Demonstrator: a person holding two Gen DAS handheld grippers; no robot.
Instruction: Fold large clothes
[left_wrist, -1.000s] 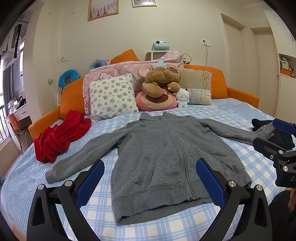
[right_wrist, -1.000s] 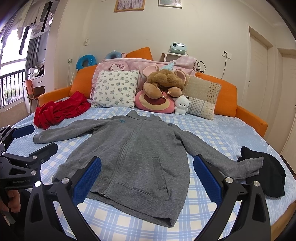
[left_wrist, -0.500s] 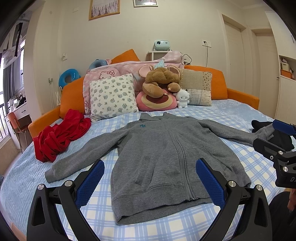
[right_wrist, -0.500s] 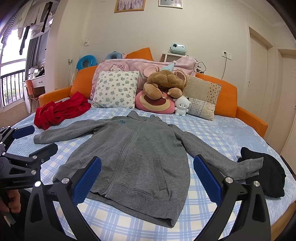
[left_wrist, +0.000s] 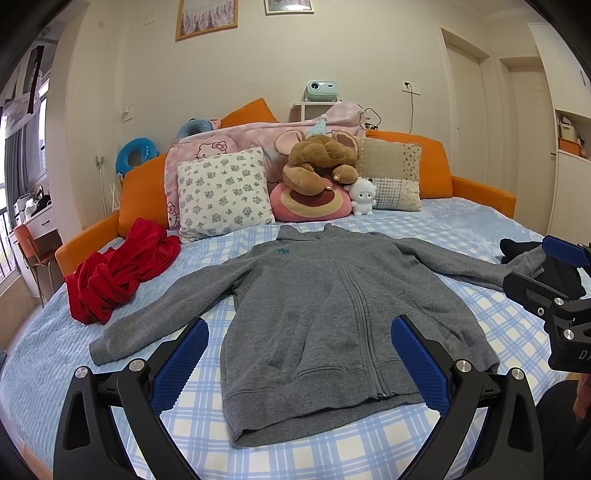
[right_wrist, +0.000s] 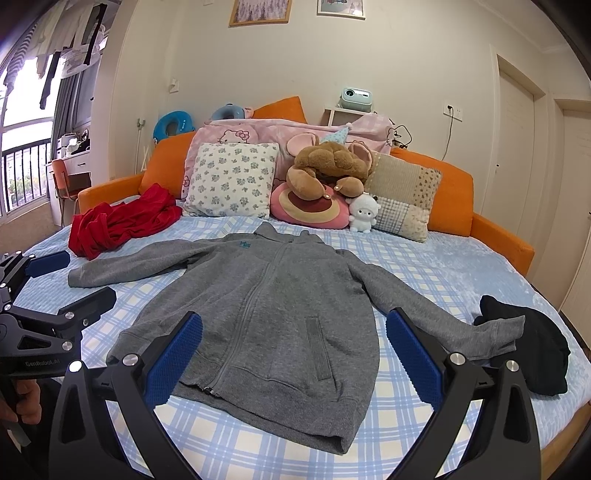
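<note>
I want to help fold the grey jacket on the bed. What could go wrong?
1. One cuff of the grey jacket lies over the black clothing, so lifting that sleeve might drag it along.
2. The red clothes sit close to the other cuff and could get swept into a fold.
3. Both the left gripper and right gripper are open and holding nothing; grabbing one layer could unflatten the jacket.

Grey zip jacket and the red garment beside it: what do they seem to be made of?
Grey zip jacket: looks like heathered cotton-blend fleece knit, matte, with ribbed hem and cuffs. Red garment: seems a plush velour or fleece, judging by its soft sheen on the folds.
</note>
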